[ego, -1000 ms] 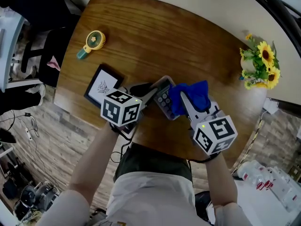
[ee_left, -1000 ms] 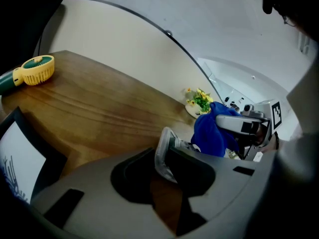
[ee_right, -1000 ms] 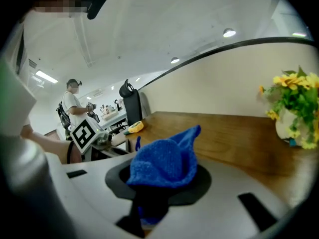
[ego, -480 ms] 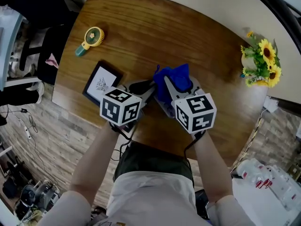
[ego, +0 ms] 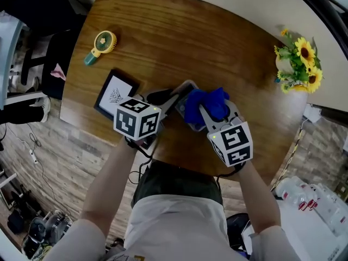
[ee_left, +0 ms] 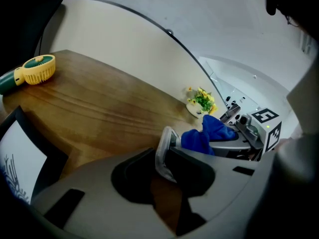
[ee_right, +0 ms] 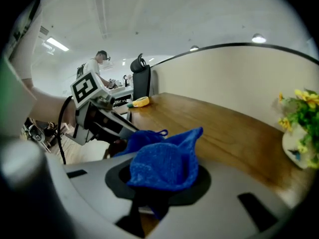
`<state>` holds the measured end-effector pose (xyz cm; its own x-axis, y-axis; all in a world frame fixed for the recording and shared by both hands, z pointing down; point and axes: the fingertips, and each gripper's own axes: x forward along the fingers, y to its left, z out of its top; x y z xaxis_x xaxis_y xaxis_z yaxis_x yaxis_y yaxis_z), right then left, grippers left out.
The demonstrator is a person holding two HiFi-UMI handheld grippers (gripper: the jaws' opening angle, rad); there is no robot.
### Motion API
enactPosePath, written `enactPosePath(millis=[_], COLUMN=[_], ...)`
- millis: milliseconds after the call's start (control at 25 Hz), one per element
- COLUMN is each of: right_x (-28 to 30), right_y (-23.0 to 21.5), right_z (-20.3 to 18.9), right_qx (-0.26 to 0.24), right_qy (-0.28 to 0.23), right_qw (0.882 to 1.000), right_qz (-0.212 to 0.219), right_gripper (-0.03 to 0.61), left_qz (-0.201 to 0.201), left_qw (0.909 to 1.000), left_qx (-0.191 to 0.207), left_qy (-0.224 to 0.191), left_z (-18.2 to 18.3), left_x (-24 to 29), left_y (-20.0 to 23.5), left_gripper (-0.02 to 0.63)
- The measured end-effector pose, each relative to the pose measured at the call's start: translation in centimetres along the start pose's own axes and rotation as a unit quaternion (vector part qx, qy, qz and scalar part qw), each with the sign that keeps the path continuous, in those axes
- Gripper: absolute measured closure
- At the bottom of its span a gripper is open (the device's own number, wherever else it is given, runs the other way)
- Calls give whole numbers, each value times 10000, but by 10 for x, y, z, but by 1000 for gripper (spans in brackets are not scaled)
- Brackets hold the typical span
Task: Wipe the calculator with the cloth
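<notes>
The grey calculator (ego: 184,93) lies tilted near the front of the wooden table (ego: 217,42), most of its face covered by the blue cloth (ego: 205,104). My left gripper (ego: 169,102) is shut on the calculator's left edge; in the left gripper view that edge (ee_left: 163,152) stands pinched between the dark pads of the left gripper (ee_left: 167,169). My right gripper (ego: 204,112) is shut on the bunched cloth and presses it onto the calculator. In the right gripper view the cloth (ee_right: 164,161) fills the right gripper (ee_right: 158,185) and hides the calculator.
A yellow hand fan (ego: 100,45) lies at the table's far left. A dark-framed tablet (ego: 115,95) sits just left of my left gripper. A vase of sunflowers (ego: 296,64) stands at the right edge. The table's front edge runs just below both grippers.
The right gripper swept the cloth up and left across the calculator, then came back down toward the front edge, rolling a little. The left gripper and calculator stayed put.
</notes>
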<state>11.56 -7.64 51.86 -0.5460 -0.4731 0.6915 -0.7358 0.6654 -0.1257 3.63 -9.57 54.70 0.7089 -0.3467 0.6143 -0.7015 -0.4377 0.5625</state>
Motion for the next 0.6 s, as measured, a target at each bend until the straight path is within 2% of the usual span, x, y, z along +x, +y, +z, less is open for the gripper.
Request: enactPosePath(millis=[320, 480, 600], right_x=[-36, -44, -57], right_y=[-4, -5, -19], right_z=[-39, -48, -42], right_qx=[470, 362, 400], right_qy=[268, 655, 749], right_qw=[9984, 9969, 9947], right_qz=[-148, -237, -586], right_gripper=[473, 474, 476], left_qz=[-39, -38, -69], left_qw=[10000, 10000, 10000], left_qx=[-60, -37, -22], left_qy=[41, 33, 24], left_z=[0, 0, 0], left_x=[1, 0, 1], left_y=[0, 0, -1], left_gripper=[526, 526, 525])
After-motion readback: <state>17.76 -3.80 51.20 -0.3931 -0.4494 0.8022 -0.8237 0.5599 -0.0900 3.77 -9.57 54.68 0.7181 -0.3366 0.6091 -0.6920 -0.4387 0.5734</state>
